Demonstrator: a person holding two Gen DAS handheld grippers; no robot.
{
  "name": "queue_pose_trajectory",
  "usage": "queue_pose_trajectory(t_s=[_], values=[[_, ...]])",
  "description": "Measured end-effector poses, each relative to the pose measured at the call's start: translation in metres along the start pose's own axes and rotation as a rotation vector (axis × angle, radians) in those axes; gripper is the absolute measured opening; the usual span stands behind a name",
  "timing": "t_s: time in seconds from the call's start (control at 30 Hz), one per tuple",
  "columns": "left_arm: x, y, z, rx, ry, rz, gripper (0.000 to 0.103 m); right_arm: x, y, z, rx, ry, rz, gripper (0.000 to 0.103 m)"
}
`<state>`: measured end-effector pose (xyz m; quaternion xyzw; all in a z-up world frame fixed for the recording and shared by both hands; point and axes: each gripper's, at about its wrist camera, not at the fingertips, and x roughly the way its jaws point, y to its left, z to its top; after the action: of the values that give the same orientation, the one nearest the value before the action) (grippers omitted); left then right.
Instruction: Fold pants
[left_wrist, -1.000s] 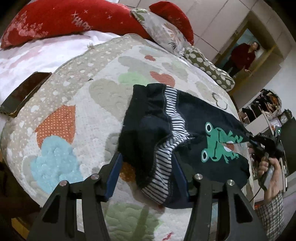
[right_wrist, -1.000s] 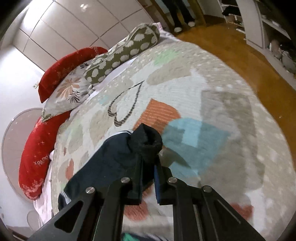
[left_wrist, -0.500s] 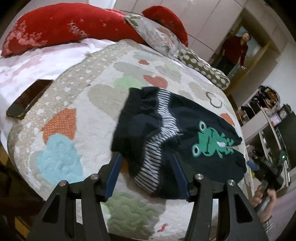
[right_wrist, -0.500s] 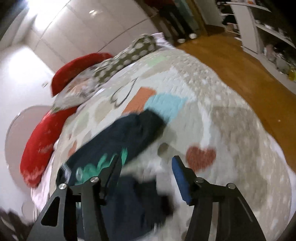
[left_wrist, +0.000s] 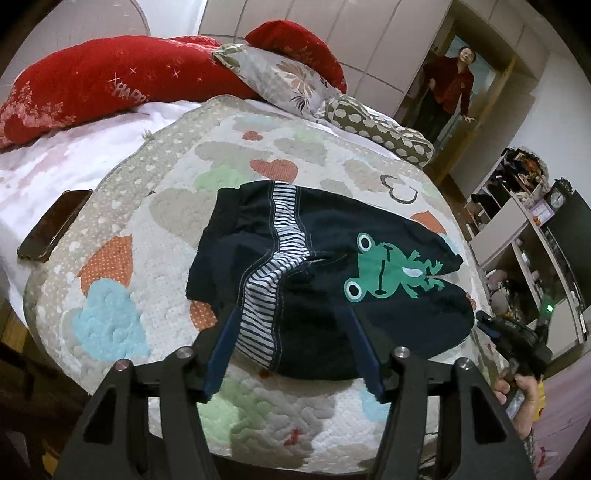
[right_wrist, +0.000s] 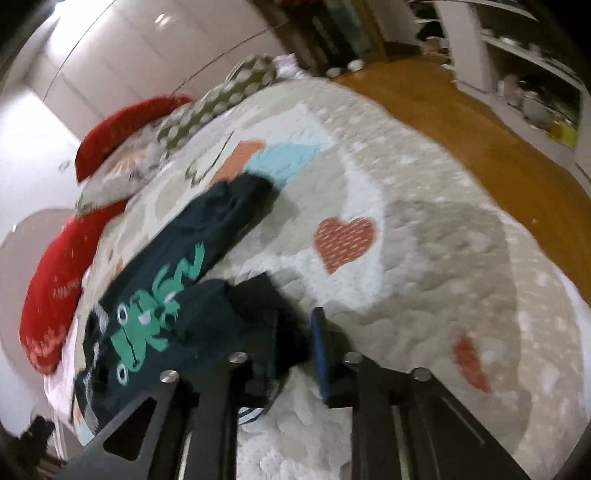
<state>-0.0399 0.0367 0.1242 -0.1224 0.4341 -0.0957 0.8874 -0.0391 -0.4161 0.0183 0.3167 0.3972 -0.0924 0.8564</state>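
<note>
Letting go: right gripper (right_wrist: 295, 345) fingers now spread, pants (left_wrist: 325, 280) dropped flat on the quilt (left_wrist: 122, 258), left gripper (left_wrist: 291, 350) released too — ready to regrasp.

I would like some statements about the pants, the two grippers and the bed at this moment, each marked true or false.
1. The pants lie on the quilt. True.
2. The left gripper is shut on the waistband. False: its jaws stand open, with the near edge of the pants between them.
3. The pants bear a green frog print. True.
4. The right gripper is shut on a trouser leg. False: its jaws are open, at the edge of the dark cloth.
5. A phone lies on top of the pants. False: it lies apart, at the quilt's edge on the white sheet.
</note>
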Motion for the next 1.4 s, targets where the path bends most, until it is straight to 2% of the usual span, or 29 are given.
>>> queue_pose_trajectory(t_s=[0.17,0.37,0.5,0.57,0.77,1.13,1.4], values=[[-0.003,-0.009,-0.002,0.009,-0.001,-0.013,0.061,-0.041,-0.009,-0.004,0.077,-0.084,0.037,0.024],[-0.007,-0.022,-0.006,0.043,-0.005,0.008,0.066,-0.06,0.021,-0.033,-0.004,-0.101,0.094,0.03],[-0.013,-0.023,-0.007,0.049,-0.015,0.021,0.066,-0.056,0.048,-0.052,-0.109,-0.099,0.082,0.032],[-0.017,-0.021,-0.008,0.048,-0.025,0.023,0.066,-0.054,0.059,-0.061,-0.161,-0.093,0.071,0.037],[-0.025,-0.01,-0.007,0.033,-0.042,0.028,0.068,-0.042,0.075,-0.071,-0.205,-0.063,0.075,0.041],[-0.026,0.002,-0.006,0.026,-0.043,0.044,0.068,-0.029,0.094,-0.077,-0.225,-0.04,0.087,0.047],[-0.007,-0.008,-0.012,0.025,-0.002,0.024,0.068,-0.015,0.072,-0.085,-0.209,0.008,0.045,0.048]])
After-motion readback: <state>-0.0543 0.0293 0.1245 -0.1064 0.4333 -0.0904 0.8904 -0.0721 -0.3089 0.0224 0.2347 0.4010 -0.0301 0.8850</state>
